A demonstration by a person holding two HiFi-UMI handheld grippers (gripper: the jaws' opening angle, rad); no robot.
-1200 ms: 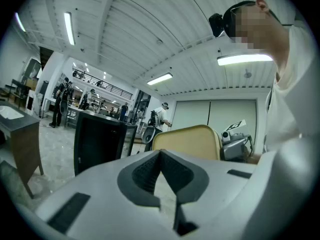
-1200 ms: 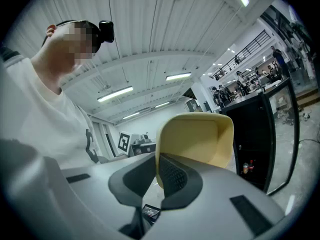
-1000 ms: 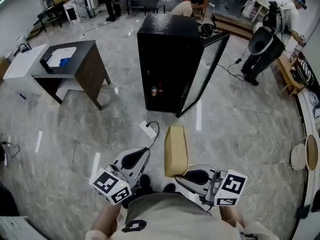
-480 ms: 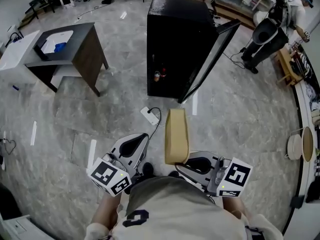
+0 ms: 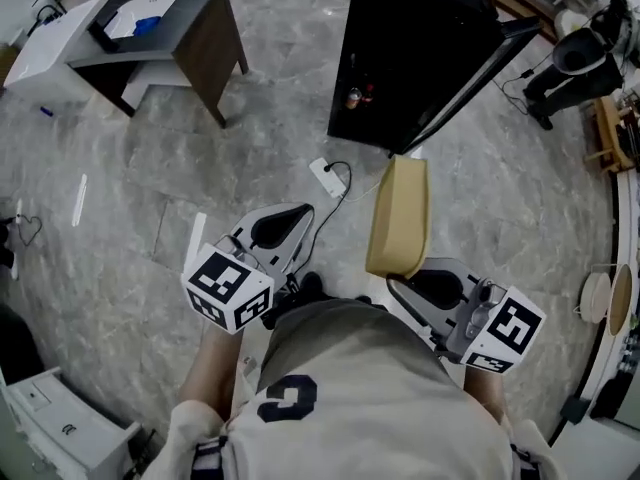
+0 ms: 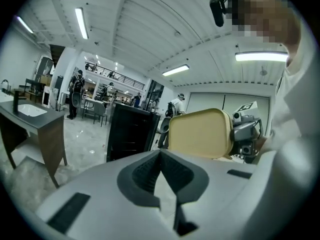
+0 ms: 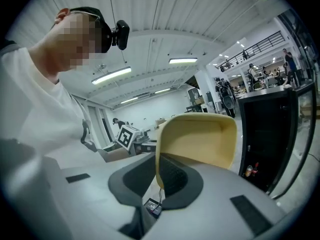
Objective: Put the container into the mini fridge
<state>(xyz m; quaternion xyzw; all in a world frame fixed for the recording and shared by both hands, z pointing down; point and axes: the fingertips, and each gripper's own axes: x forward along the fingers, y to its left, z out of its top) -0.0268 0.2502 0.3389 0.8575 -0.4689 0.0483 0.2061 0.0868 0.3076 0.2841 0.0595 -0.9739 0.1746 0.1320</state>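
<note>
The tan container (image 5: 398, 218) stands on edge, with my right gripper (image 5: 405, 268) shut on its near wall. In the right gripper view the wall of the container (image 7: 197, 139) sits between the dark pads of that gripper (image 7: 159, 166). My left gripper (image 5: 298, 216) hangs beside it to the left, shut and holding nothing; its pads (image 6: 150, 171) meet in a V. The black mini fridge (image 5: 415, 48) stands ahead on the floor with its glass door (image 5: 470, 78) swung open to the right. From the left gripper view the container (image 6: 200, 133) shows in front of the fridge (image 6: 131, 134).
Small cans (image 5: 358, 96) sit low inside the fridge. A white power strip (image 5: 327, 176) with its cable lies on the floor between me and the fridge. A dark desk (image 5: 190, 28) stands at the upper left. Another person (image 5: 580, 53) bends over at the upper right.
Both grippers and the container have moved forward toward the fridge, which now sits closer and further right in the head view. The grip on the container is unchanged.
</note>
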